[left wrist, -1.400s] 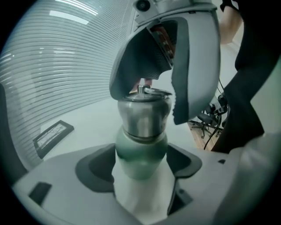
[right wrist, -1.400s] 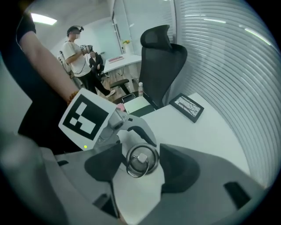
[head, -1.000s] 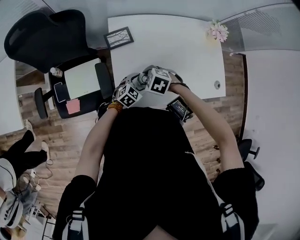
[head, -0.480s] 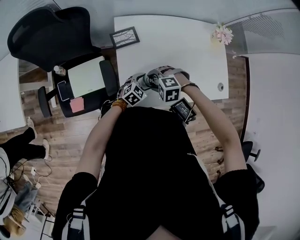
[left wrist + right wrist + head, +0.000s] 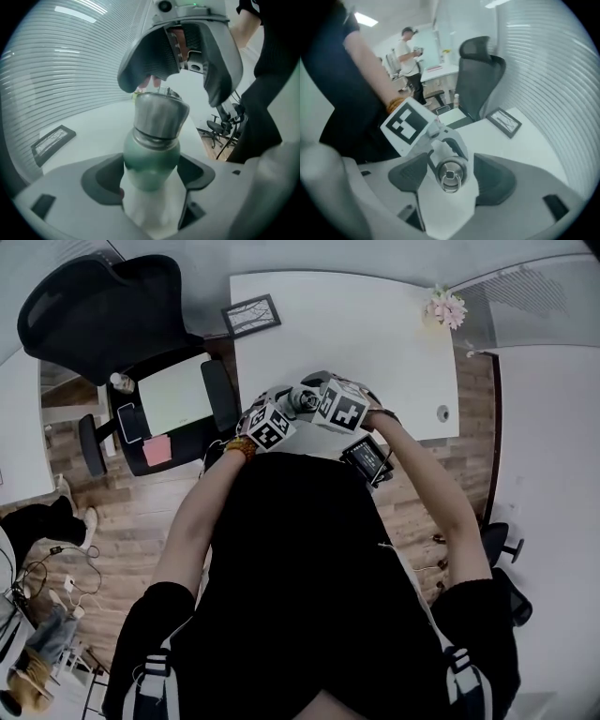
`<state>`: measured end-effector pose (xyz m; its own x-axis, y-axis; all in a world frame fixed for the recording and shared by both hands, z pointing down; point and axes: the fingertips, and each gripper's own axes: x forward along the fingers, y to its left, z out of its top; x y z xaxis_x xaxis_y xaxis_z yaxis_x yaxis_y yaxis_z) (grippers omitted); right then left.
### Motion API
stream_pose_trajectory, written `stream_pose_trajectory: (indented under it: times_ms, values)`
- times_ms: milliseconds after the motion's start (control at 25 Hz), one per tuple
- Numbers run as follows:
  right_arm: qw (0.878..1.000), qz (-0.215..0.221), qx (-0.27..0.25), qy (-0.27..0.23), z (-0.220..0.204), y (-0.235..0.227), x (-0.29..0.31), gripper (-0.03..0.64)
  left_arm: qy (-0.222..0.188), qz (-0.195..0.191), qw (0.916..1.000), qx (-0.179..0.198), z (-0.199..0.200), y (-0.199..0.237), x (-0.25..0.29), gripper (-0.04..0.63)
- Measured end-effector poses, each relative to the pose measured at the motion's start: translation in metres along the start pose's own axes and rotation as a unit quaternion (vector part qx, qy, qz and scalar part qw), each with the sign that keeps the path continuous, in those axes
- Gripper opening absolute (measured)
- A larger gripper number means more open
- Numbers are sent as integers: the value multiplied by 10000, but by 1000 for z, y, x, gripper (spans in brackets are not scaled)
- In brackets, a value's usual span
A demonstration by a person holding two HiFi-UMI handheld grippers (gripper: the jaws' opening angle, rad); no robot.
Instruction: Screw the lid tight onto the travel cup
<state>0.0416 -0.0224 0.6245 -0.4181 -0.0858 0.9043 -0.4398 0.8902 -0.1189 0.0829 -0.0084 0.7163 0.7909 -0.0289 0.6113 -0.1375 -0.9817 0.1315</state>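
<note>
The travel cup (image 5: pixel 152 157) has a green body and a silver lid (image 5: pixel 160 117), and it stands tilted over the white table's near edge. My left gripper (image 5: pixel 150 177) is shut on the green body below the lid. My right gripper (image 5: pixel 452 180) points steeply down over the lid (image 5: pixel 449 172). Its jaws have just been opening; the lid sits between them with a gap on each side. In the head view both marker cubes sit close together by the cup (image 5: pixel 305 399), with the left gripper (image 5: pixel 286 411) beside it and the right gripper (image 5: pixel 319 397) above.
On the white table (image 5: pixel 375 343) lie a dark picture frame (image 5: pixel 250 315) at the far left and a small flower pot (image 5: pixel 446 307) at the far right corner. A black office chair (image 5: pixel 103 306) stands left of it. A small screen device (image 5: pixel 366 458) sits by my right wrist.
The right gripper's marker cube has shifted a little right and turned over the cup. The left gripper has stayed on the cup.
</note>
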Motion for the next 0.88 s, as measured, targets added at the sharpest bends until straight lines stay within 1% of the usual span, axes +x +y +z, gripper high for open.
stream_pose_trajectory:
  times_ms: [40,80,120,200,280,360,440,520,640,680,720,760,800,840,880]
  values:
    - [9992,-28,409,-14,0,-5,0,313,8,3,10000,8,0,0,0,359]
    - [9978,-89,657,3,0,-9,1,313,18,7,10000,16,-1,1,-1,359]
    - [9967,-153,795,39,-1,-13,2,308,29,11,10000,21,-1,1,-1,359]
    - [9956,-153,912,150,-2,-17,3,273,43,20,10000,24,-1,2,-1,359]
    - [9956,-1,906,241,-1,-11,3,213,66,23,10000,37,-1,2,0,359]
    - [9967,49,761,293,1,-7,5,212,102,15,9999,59,-2,1,0,357]
    - [9986,-39,375,373,3,-6,4,209,130,6,9999,79,-2,0,-1,357]
    - [9987,-63,-122,500,2,-2,4,203,150,-3,9998,97,-2,0,0,356]
    - [9927,-24,-1012,649,4,7,5,192,178,-1,9998,118,-3,1,1,356]
    - [9888,9,-1321,695,5,10,5,179,189,-5,9997,128,-3,2,1,354]
    - [9837,30,-1639,740,6,13,6,120,206,-14,9997,144,-3,2,0,354]
    - [9771,-7,-1977,783,7,15,6,19,229,-26,9996,171,-3,2,0,353]
    - [9690,-104,-2327,818,7,15,7,0,258,-38,9994,205,-4,2,0,353]
    - [9614,-186,-2618,830,6,14,7,9,288,-49,9993,229,-4,1,0,353]
    - [9584,-185,-2733,801,6,15,7,14,311,-56,9992,236,-4,1,0,353]
